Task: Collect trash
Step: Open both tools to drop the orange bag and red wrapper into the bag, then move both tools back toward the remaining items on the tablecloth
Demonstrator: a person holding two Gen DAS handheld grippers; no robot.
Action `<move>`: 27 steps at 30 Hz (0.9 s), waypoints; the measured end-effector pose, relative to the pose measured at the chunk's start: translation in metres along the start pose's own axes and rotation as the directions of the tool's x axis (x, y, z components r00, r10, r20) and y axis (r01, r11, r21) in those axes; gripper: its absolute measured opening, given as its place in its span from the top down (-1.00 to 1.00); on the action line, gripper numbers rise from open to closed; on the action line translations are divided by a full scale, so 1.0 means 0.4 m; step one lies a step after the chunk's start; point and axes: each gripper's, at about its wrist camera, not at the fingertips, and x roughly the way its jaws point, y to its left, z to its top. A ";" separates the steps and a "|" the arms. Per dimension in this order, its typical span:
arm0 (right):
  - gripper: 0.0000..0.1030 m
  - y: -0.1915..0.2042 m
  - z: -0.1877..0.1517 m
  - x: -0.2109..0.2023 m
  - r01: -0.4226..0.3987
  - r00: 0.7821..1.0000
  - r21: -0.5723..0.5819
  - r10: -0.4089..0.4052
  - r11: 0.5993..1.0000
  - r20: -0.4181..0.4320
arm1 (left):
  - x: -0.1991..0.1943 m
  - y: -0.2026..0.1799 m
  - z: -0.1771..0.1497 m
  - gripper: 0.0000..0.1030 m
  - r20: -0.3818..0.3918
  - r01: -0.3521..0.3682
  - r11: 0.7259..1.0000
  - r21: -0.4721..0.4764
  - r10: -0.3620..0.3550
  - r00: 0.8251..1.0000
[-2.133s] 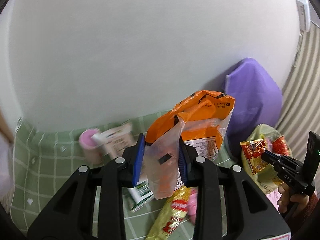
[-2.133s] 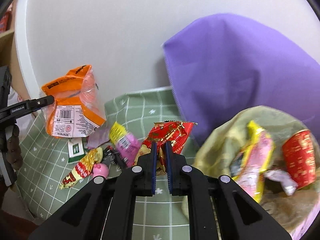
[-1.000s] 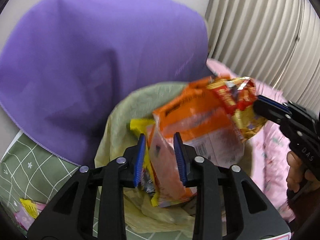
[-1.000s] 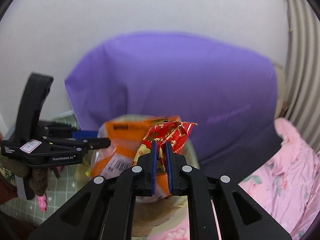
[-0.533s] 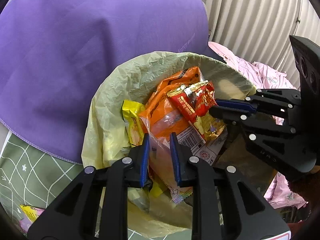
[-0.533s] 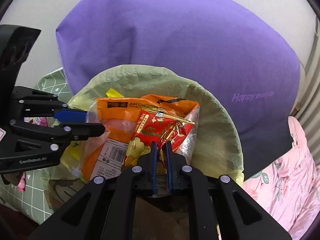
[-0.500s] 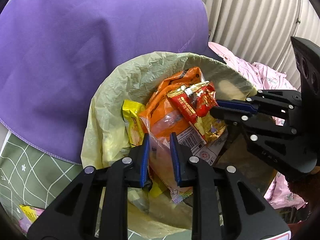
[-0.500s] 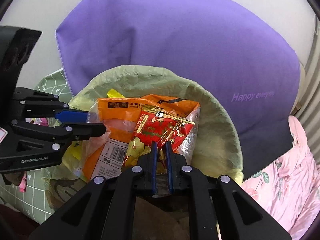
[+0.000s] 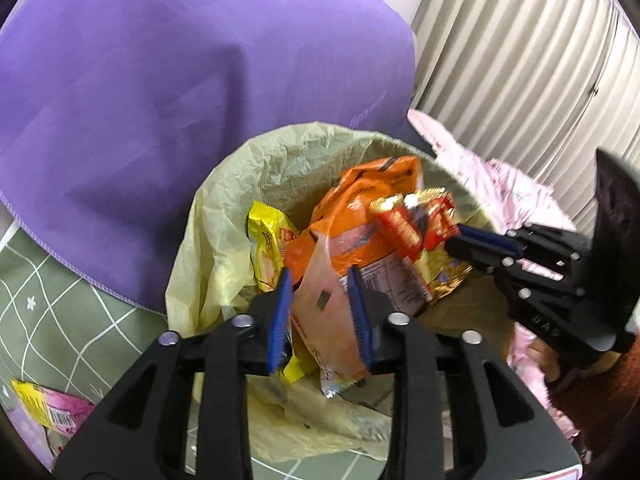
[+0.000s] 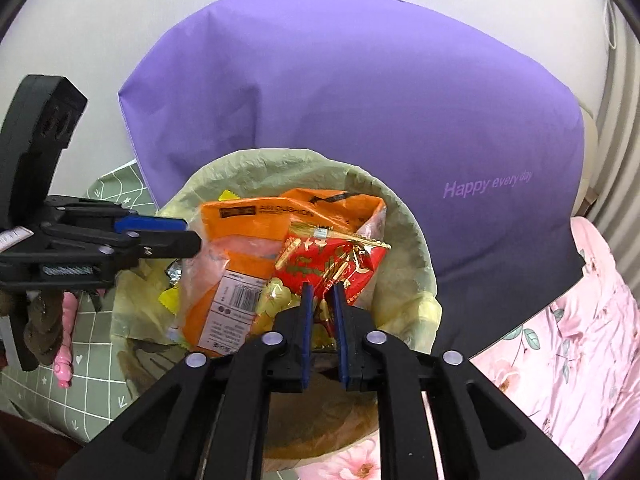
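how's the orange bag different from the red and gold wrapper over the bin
The orange bag is much larger, with a clear plastic part and a white barcode label; the red and gold wrapper is small, shiny foil. The orange bag sits between the left gripper jaws, the red and gold wrapper between the right gripper jaws. Both sets of jaws are opening above the lined trash bin.

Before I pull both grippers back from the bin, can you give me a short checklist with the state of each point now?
1. Orange bag over the bin liner: ok.
2. Red wrapper over the liner too: ok.
3. Left gripper released: cannot tell; jaws are opening, the bag's clear part is between them.
4. Right gripper released: cannot tell; jaws are opening, the wrapper's lower edge is between them.
5. Grippers apart from each other: ok.
6. Trash left outside: not ok; a yellow-pink packet lies on the green cloth.
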 end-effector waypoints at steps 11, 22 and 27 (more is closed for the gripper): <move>0.19 0.058 0.033 -0.073 0.000 0.995 -0.003 0.000 1.000 0.099 | -0.230 0.102 -0.064 0.22 0.188 -0.149 0.980 -0.130 0.172 0.967; 0.19 0.395 0.030 -0.015 -0.322 0.939 -0.187 0.338 0.928 0.065 | -0.479 0.398 -0.379 0.16 0.148 -0.395 0.813 -0.427 0.494 0.857; 0.19 0.581 -0.028 0.075 -0.445 0.893 -0.287 0.443 0.848 -0.075 | -0.556 0.466 -0.523 0.15 0.100 -0.426 0.741 -0.520 0.548 0.831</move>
